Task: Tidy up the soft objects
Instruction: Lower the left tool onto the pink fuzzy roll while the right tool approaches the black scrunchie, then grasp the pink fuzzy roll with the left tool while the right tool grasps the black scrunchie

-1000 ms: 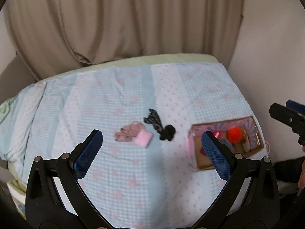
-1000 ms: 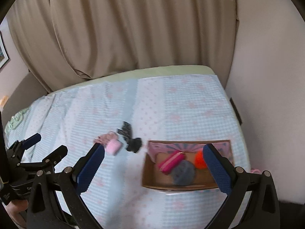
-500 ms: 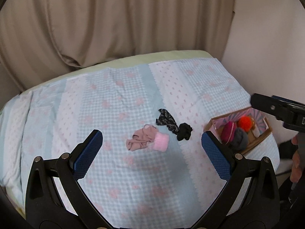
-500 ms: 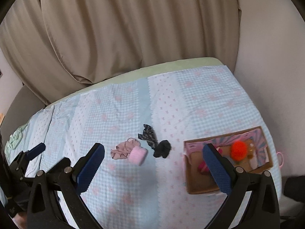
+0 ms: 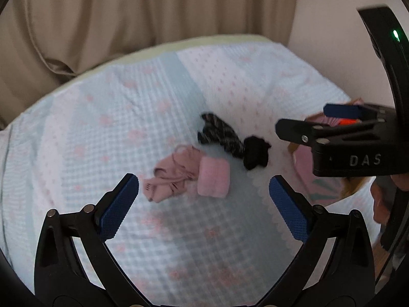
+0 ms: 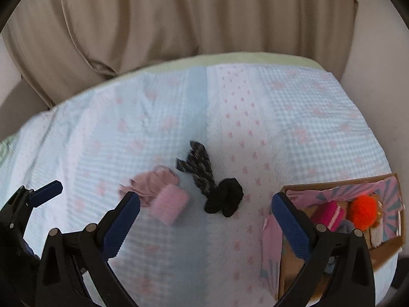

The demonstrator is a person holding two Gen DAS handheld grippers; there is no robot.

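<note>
On the blue-and-pink quilt lie a dusty-pink sock (image 5: 171, 176) (image 6: 150, 185), a light pink roll (image 5: 213, 176) (image 6: 170, 204), a grey patterned sock (image 5: 219, 135) (image 6: 198, 163) and a black scrunchie (image 5: 255, 151) (image 6: 225, 200). A cardboard box (image 6: 340, 184) at the right holds a magenta item (image 6: 328, 215) and an orange pom-pom (image 6: 363, 211). My left gripper (image 5: 204, 207) is open and empty, just in front of the pink roll. My right gripper (image 6: 205, 226) is open and empty, in front of the scrunchie; it also shows at the right of the left wrist view (image 5: 332, 125).
The quilt (image 6: 255, 117) covers a bed with a green edge (image 6: 230, 60) at the back. Beige curtains (image 6: 191, 12) hang behind it and a pale wall (image 5: 332, 46) stands at the right. The left gripper's fingers (image 6: 46, 190) show at the far left of the right wrist view.
Both grippers have moved forward and down toward the items on the quilt, which now look larger. The right gripper has come further into the left wrist view, covering the box.
</note>
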